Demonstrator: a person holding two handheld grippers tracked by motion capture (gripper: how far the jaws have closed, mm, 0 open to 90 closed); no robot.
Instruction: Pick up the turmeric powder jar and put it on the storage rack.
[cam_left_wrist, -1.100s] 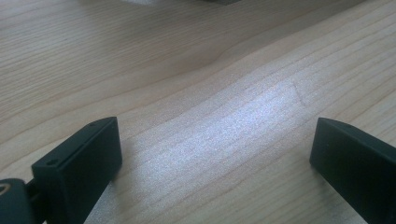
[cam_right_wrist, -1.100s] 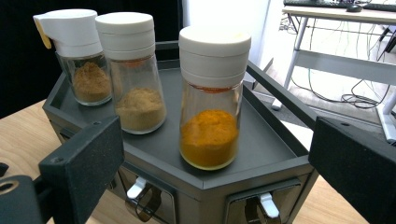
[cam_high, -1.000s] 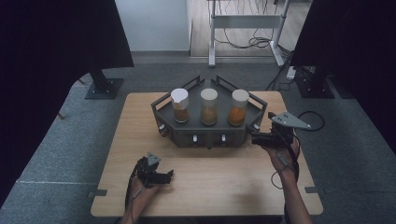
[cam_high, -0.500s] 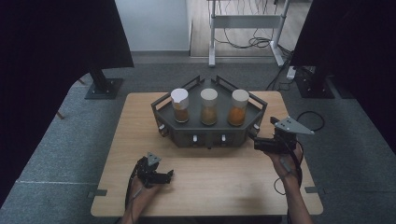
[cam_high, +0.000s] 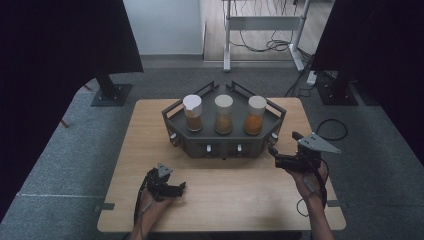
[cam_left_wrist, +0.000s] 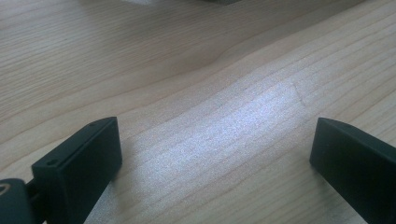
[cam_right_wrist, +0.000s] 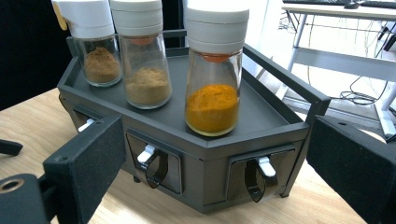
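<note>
Turmeric jar (cam_right_wrist: 214, 88) stands centre frame on the grey rack (cam_right_wrist: 261, 122) – we judge the right gripper (cam_right_wrist: 215, 172), jaws apart and empty, on approach – next, close in squarely; left gripper (cam_left_wrist: 210, 163) rests open.

The high view is rather dim and a little soft, with dark panels behind the table (cam_high: 150, 130) and a brighter floor beyond it. In the left gripper view, a pale sheen lies on the wood in the middle, and the wood at the top edge is out of focus. In the right gripper view, strong daylight behind the rack (cam_right_wrist: 261, 116) washes out the background; the spice jars (cam_right_wrist: 214, 70) are sharp, the near jaws blurred
</note>
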